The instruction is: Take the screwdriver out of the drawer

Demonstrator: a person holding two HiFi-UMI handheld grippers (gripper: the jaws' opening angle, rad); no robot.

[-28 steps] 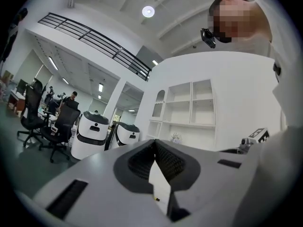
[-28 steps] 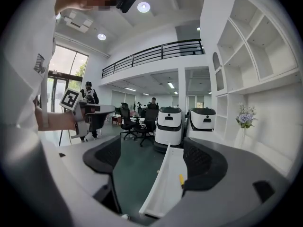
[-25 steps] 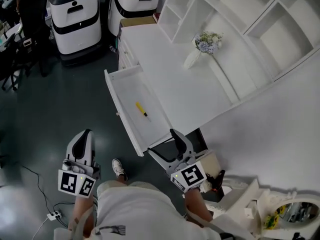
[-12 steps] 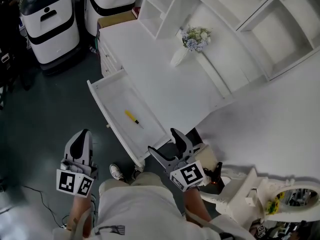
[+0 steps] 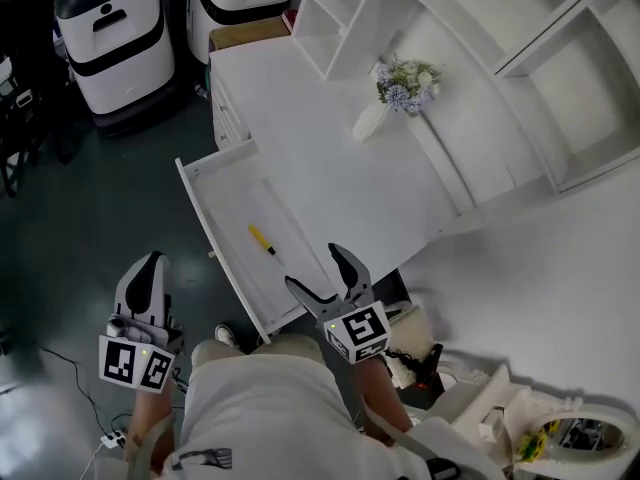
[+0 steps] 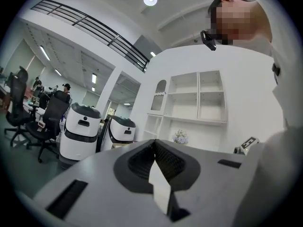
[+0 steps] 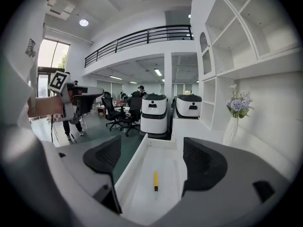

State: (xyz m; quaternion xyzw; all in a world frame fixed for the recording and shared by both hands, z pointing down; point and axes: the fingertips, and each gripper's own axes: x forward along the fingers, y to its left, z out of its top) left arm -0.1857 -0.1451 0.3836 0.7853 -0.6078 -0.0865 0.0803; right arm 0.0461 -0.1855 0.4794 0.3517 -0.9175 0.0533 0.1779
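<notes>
Lying alone in the open drawer, the screwdriver is near the spread right gripper; the left gripper is pressed together.

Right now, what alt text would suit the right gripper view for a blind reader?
The right gripper, jaws wide apart and empty, faces an open white drawer where a yellow-handled screwdriver lies. Beyond stand two white machines and office chairs.

The drawer looks smooth, matt white; the screwdriver has a yellow plastic handle and thin metal shaft.
</notes>
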